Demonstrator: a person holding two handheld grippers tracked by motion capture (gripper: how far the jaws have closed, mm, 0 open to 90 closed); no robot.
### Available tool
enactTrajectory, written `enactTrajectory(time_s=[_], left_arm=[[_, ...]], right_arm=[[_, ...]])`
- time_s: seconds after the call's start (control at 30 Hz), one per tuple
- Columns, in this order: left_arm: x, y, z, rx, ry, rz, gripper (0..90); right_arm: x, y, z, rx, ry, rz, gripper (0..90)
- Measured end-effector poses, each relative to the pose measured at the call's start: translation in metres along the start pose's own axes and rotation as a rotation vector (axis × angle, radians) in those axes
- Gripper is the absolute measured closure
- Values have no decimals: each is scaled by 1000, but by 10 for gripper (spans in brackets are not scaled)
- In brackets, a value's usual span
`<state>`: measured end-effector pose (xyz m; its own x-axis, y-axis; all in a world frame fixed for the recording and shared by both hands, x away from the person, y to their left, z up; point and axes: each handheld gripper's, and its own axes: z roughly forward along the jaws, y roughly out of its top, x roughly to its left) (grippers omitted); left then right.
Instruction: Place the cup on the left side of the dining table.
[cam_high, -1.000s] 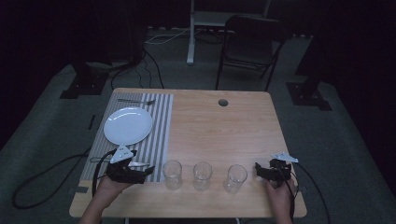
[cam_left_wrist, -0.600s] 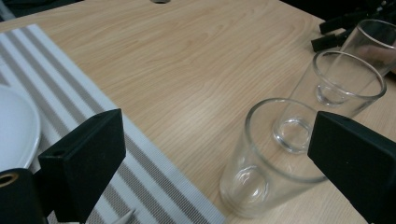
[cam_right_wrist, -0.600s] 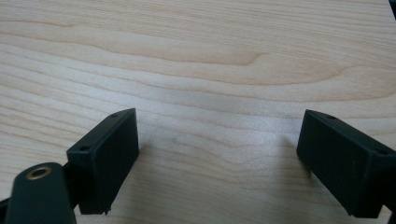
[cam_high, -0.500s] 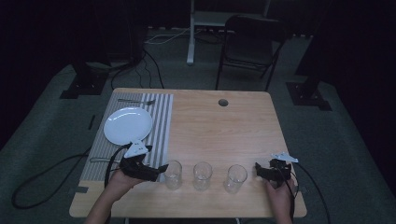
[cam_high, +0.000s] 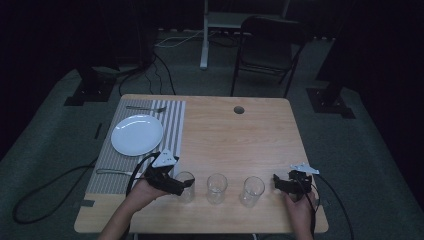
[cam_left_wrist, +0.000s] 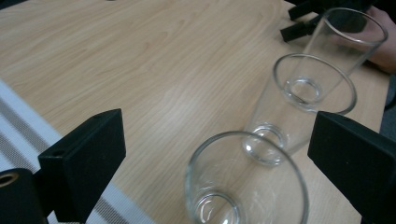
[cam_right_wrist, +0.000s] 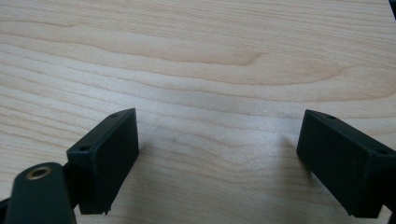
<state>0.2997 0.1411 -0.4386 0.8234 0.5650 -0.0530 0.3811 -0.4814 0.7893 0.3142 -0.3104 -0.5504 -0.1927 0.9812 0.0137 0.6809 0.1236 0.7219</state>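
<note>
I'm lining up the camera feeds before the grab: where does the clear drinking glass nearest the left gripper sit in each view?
High view: the leftmost clear drinking glass stands at the table's near edge, just off the left gripper.
Left gripper view: the same glass sits bottom centre, between the open black fingers.
Right gripper view: bare wood between open fingers; no glass here.
Shared landmark: the light wooden table.
</note>
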Motion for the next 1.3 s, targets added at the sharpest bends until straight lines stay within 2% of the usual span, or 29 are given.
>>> enactTrajectory(time_s=[0.27, 0.5, 0.6, 1.0, 1.3], left_arm=[[-7, 9, 9, 21, -14, 18, 46], [-17, 19, 22, 71, -61, 50, 46], [-19, 22, 26, 83, -66, 58, 46], [-36, 42, 46, 181, -116, 140, 46], [-46, 53, 58, 252, -129, 191, 47]], right_arm=[[0, 0, 0, 0, 0, 0, 124], [0, 0, 0, 0, 0, 0, 124], [0, 0, 0, 0, 0, 0, 124], [0, 0, 0, 0, 0, 0, 124], [0, 0, 0, 0, 0, 0, 124]])
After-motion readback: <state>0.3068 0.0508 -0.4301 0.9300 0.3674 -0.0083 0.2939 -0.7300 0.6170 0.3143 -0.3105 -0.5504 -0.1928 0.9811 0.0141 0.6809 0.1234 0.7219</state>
